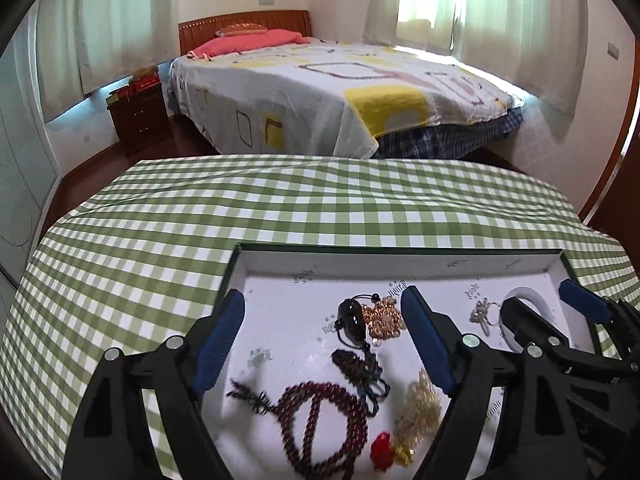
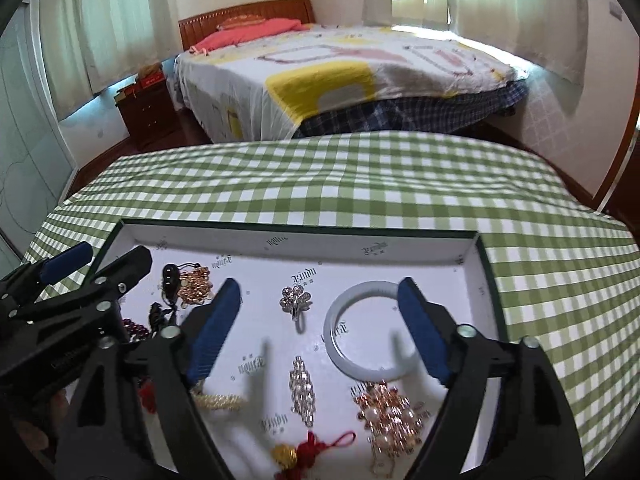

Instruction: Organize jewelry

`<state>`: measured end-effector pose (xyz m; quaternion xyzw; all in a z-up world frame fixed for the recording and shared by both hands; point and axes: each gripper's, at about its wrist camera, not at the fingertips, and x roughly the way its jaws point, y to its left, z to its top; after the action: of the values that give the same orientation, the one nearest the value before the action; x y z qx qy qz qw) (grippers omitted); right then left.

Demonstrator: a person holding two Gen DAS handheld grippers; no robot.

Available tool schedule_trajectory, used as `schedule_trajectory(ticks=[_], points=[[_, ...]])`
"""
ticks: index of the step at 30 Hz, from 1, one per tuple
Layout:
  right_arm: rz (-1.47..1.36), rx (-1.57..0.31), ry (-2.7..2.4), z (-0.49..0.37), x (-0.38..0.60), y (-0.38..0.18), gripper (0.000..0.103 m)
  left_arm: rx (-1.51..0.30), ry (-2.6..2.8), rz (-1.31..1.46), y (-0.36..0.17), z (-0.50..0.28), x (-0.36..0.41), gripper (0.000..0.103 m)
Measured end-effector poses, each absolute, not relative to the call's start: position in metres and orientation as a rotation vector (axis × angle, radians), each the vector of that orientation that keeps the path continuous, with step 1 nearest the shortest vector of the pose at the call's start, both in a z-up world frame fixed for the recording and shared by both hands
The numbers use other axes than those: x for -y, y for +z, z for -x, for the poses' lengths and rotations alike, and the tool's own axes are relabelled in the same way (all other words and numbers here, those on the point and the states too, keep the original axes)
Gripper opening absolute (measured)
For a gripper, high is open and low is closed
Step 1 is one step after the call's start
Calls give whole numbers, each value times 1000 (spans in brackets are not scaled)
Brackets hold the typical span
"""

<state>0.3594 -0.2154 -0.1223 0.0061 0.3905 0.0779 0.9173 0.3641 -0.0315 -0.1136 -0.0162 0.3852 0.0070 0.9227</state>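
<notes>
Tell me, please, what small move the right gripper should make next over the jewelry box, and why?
Probably lower the right gripper onto the white bangle and close on its rim. Its jaws stand open and empty over the box, the bangle lies flat partly between them, and the left gripper is off to one side.

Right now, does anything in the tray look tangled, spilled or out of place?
Nothing has spilled: every piece lies inside the white tray. The left end is crowded, though: the dark red bead string, a dark corded pendant and a gold piece lie bunched close together. The white bangle and brooch lie apart.
</notes>
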Motion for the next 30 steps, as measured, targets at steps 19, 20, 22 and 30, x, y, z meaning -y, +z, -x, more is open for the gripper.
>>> schedule_trajectory(ticks=[19,20,22,30], points=[[-43,-747,116,-208,247,-90,95,-688,-2,52,-66,-223,16,84],[-40,-742,116,-199,248,-88,95,-679,-3,50,-62,-213,16,84],[-42,-738,121,-184,248,-84,95,-669,-5,50,-58,-197,15,84],[-33,-661,147,-118,250,-40,95,-607,19,12,-29,-133,14,84]])
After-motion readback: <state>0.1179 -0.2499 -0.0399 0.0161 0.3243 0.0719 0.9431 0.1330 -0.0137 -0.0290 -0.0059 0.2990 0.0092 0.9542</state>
